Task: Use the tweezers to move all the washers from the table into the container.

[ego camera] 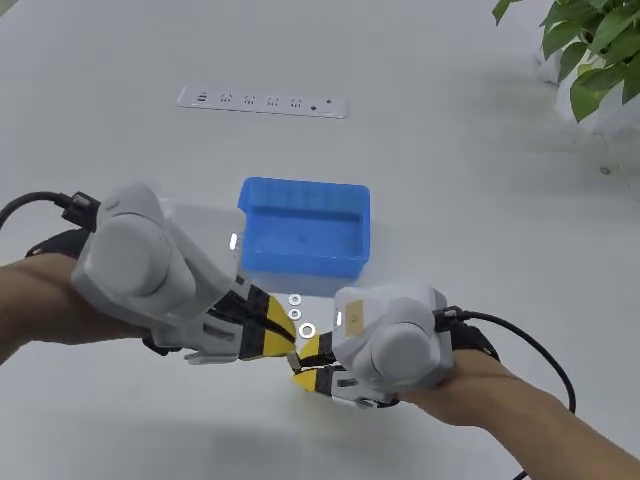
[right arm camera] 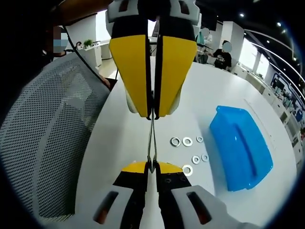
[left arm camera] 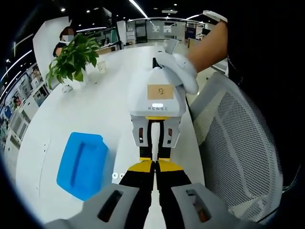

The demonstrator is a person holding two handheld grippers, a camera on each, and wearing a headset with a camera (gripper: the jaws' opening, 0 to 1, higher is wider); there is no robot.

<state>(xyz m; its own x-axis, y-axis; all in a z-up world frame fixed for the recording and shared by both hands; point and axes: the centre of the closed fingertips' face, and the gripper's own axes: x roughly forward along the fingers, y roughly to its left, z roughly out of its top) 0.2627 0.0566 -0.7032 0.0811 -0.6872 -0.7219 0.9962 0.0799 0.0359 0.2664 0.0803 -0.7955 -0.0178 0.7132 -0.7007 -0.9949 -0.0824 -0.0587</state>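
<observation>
White surface (right arm camera: 119, 143) | washers (right arm camera: 187, 141) were noted beside blue container (right arm camera: 221, 143) | tweezers (right arm camera: 151, 143) were clenched by left tool (right arm camera: 153, 116) and right tool (right arm camera: 151, 166)

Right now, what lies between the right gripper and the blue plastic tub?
Small silver metal washers lie scattered there on the white table. That shows in the right gripper view.

A white power strip (ego camera: 262, 102) lies flat at upper centre of the head view on the pale table (ego camera: 480, 200). A leafy green plant (ego camera: 590, 50) fills the upper right corner. A grey mesh chair (left arm camera: 233, 138) occupies the right of the left gripper view.
</observation>
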